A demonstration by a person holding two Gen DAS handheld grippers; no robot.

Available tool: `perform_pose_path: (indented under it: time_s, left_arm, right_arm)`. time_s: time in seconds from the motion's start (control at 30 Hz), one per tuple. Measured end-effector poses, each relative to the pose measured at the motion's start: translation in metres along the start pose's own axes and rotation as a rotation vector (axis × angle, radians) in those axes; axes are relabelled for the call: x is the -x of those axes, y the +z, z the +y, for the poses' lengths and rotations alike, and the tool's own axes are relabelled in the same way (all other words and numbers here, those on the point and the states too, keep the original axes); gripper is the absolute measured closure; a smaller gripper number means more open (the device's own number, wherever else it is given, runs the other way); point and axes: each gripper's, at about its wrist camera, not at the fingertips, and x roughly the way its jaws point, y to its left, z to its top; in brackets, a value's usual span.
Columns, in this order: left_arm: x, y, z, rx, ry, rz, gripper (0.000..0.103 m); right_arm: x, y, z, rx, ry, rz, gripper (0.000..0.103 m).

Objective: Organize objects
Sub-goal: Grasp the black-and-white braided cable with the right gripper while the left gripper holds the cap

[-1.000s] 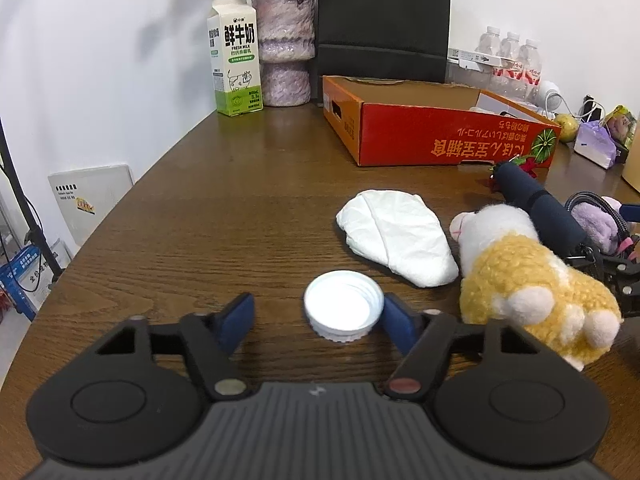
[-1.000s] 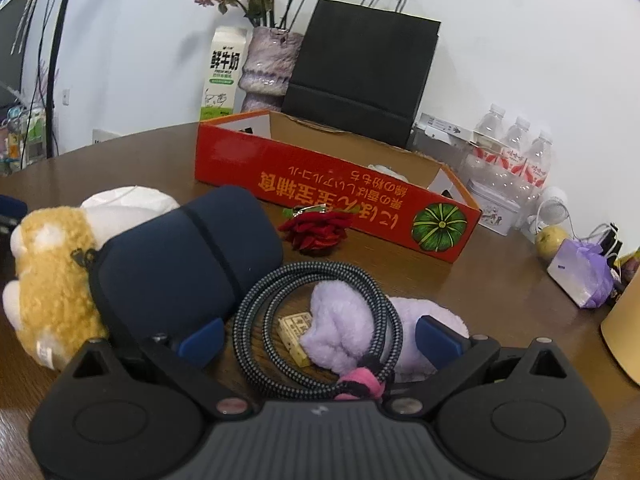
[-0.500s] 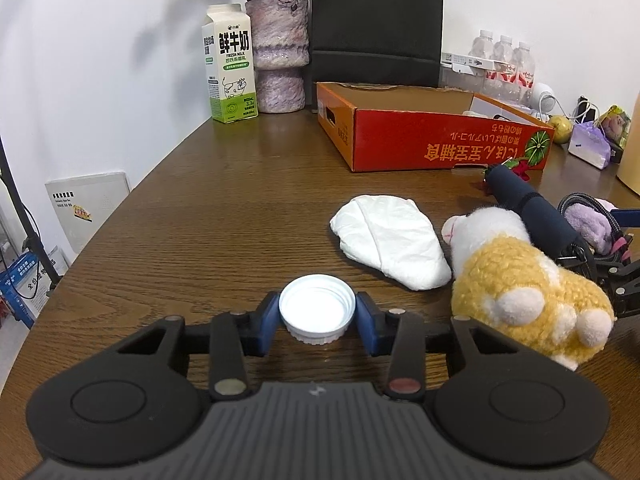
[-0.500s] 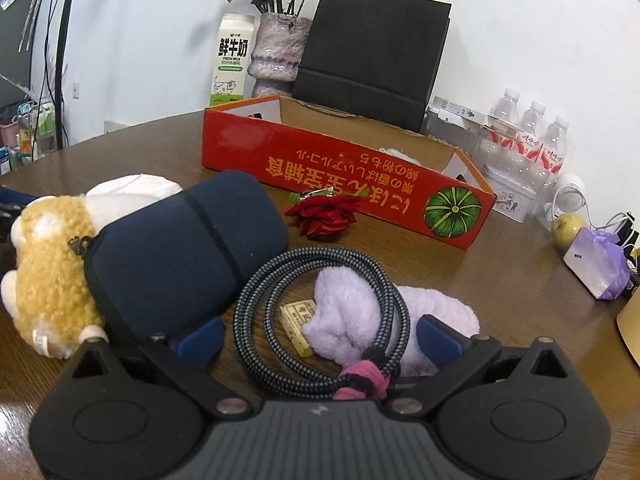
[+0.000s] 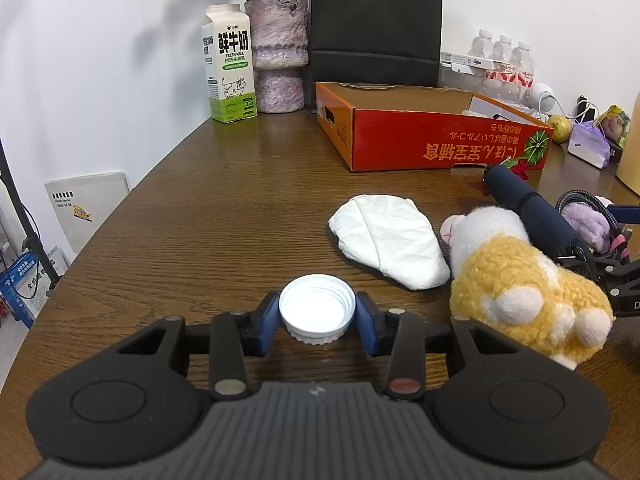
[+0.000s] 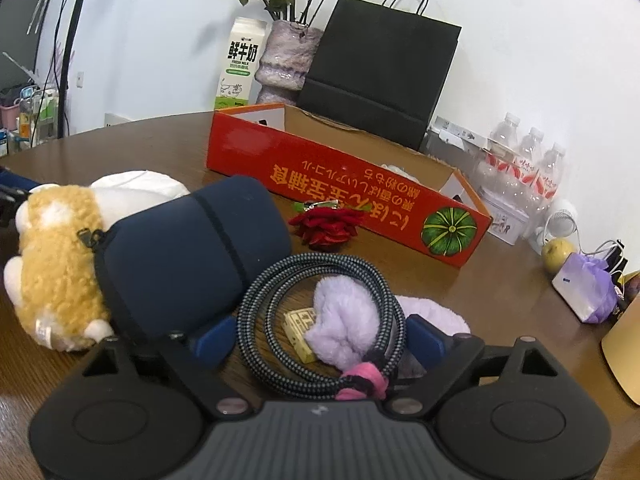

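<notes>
A white bottle cap (image 5: 316, 314) lies upside down on the wooden table, and my left gripper (image 5: 317, 322) is shut on it, blue pads against both sides. My right gripper (image 6: 320, 338) straddles a coiled braided cable (image 6: 276, 284); its jaws are closing and the pads stand just outside the coil, which keeps its round shape. Inside the coil lie a purple fluffy piece (image 6: 344, 320) and a small yellow tag (image 6: 298, 326). A navy pouch (image 6: 180, 252) rests left of the coil, against a yellow-and-white plush toy (image 5: 520, 280). Behind them stands an open red cardboard box (image 5: 420, 140).
A folded white cloth (image 5: 388, 246) lies beyond the cap. A red fabric flower (image 6: 326, 228) sits before the box. Milk carton (image 5: 232, 68), vase (image 5: 278, 56), black paper bag (image 5: 376, 24) and water bottles (image 6: 528, 168) line the back wall. The table edge (image 5: 120, 200) curves along the left.
The left jaws closed from wide apart onto the white cap and stayed there. The right jaws have drawn inward toward the cable coil. Neither hand shifted much.
</notes>
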Motion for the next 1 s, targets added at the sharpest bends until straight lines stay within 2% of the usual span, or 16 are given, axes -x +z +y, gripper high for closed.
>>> perform_pose_path:
  time_s: [0.23, 0.67, 1.0]
  left_arm:
    - [0.0, 0.0, 0.001, 0.004, -0.003, 0.0, 0.062]
    - [0.002, -0.001, 0.001, 0.032, 0.023, -0.003, 0.062]
    - [0.022, 0.001, -0.019, 0.064, 0.05, -0.062, 0.062]
  right_arm:
    - [0.005, 0.0, 0.001, 0.008, -0.019, -0.03, 0.014]
    - [0.022, -0.004, -0.015, -0.087, -0.045, -0.128, 0.014]
    - [0.034, -0.008, -0.019, -0.127, -0.017, -0.174, 0.014]
